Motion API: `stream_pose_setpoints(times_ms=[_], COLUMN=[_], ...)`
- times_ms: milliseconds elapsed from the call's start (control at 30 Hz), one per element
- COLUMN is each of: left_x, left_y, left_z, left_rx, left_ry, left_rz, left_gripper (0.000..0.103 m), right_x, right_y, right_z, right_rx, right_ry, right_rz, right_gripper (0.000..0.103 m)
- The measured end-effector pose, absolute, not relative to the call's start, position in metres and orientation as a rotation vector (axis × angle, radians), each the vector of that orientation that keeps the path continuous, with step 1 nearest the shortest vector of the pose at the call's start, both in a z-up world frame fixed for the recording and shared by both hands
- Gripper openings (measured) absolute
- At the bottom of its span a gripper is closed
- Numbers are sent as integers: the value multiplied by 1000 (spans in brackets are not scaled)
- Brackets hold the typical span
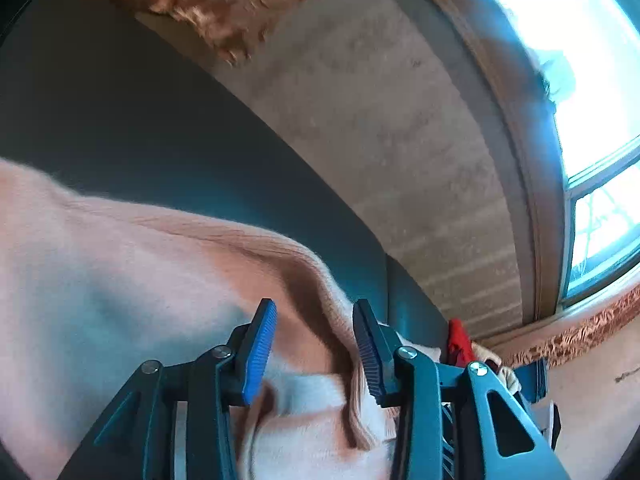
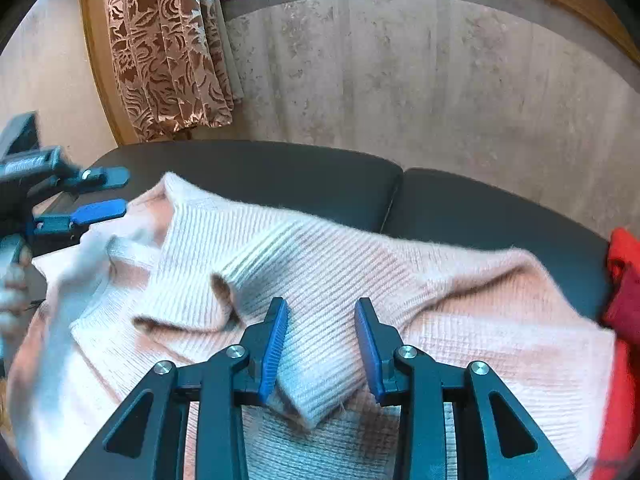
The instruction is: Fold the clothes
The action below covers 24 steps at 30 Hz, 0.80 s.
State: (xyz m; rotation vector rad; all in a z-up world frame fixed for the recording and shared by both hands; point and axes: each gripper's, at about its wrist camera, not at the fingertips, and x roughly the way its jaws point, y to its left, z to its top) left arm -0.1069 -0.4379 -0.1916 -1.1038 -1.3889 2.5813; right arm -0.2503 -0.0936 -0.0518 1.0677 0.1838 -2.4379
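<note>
right gripper (image 2: 321, 344) hangs with jaws apart astride the ribbed cuff of a sleeve (image 2: 308, 364), likely to take it for a fold. left gripper (image 1: 315, 344), jaws also apart, gripping nothing, hovers over the fuzzy pink knit sweater (image 2: 360, 264), which sprawls rumpled across the dark padded bench (image 2: 280, 172). red garment (image 2: 624, 280) lies at the bench's right edge.

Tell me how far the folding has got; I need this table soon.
Early. The pale pink ribbed knit sweater lies rumpled on the dark padded table, one sleeve folded across. Both claws, left and right, are open, gripping nothing. The red garment waits untouched.
</note>
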Motion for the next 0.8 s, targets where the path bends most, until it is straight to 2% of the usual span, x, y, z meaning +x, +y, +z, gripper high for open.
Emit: stream_pose_setpoints(times_ms=[167, 233, 267, 467, 600, 667, 800], left_x=[-149, -158, -163, -159, -146, -137, -145], left_y=[-424, -422, -422, -422, -410, -380, -305], left_z=[-188, -197, -201, -199, -170, -145, -134], left_rx=[-1179, -1324, -1390, -1325, -1327, -1185, -1130], left_ry=[-1302, -1174, -1108, -1012, -985, -865, -548], left_rz=[2624, 2742, 2795, 2883, 3067, 3088, 2925], left_gripper=[39, 23, 11, 11, 18, 21, 23], right_x=[-249, -248, -248, -249, -249, -249, -251], right_y=[-93, -91, -91, -88, -86, -85, -82], right_z=[-53, -55, -55, -57, -57, -57, -58], right_rx=[1058, 1056, 1055, 1047, 1043, 1044, 1047], right_ry=[178, 179, 176, 153, 135, 120, 89], right_rz=[-2447, -2448, -2448, -2446, -2445, -2437, -2418], right_gripper=[40, 40, 40, 40, 40, 40, 40])
